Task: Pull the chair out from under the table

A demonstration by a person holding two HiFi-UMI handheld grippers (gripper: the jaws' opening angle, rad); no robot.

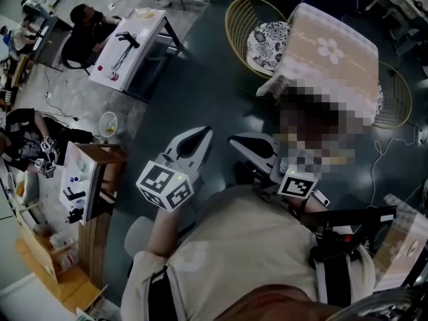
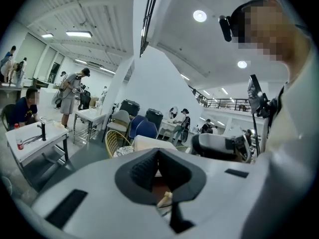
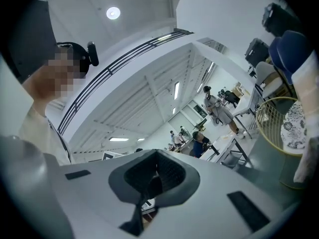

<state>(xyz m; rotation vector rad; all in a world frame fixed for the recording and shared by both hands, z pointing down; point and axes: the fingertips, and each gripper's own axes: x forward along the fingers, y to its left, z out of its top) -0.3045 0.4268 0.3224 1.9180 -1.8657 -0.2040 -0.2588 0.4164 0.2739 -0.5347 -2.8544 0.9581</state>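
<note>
Chair (image 1: pixel 242 20): gold wire, round back, black-and-white patterned cushion (image 1: pixel 267 45) on the seat. It sits ahead of both grippers, seat pushed in against the table (image 1: pixel 348 79), so not pulled out yet. Beige tablecloth (image 1: pixel 314 39) with a flower print hangs down over the seat edge nearest the right gripper. A second wire chair (image 1: pixel 399 99) is tucked in at the table's far side, off to the right of the right gripper.

Dark floor (image 1: pixel 200 79) lies between the gripper tips and the chair.

Left gripper (image 1: pixel 204 134): jaws together, nothing between them, well apart from the chair. Right gripper (image 1: pixel 235 140): jaws together too, nothing between them, just beside the left one.

Ahead and left of the left gripper is a white table (image 1: pixel 144 29) with a black tool (image 1: pixel 128 40) and a red can (image 2: pixel 20 144) on it, and a seated person (image 1: pixel 85 32) beyond. Left of the left gripper, a bowl (image 1: pixel 108 124) is on the floor, contents too small to tell. Near it a wooden stand (image 1: pixel 107 156) carries a white tray (image 1: pixel 72 179) with small dark items.
</note>
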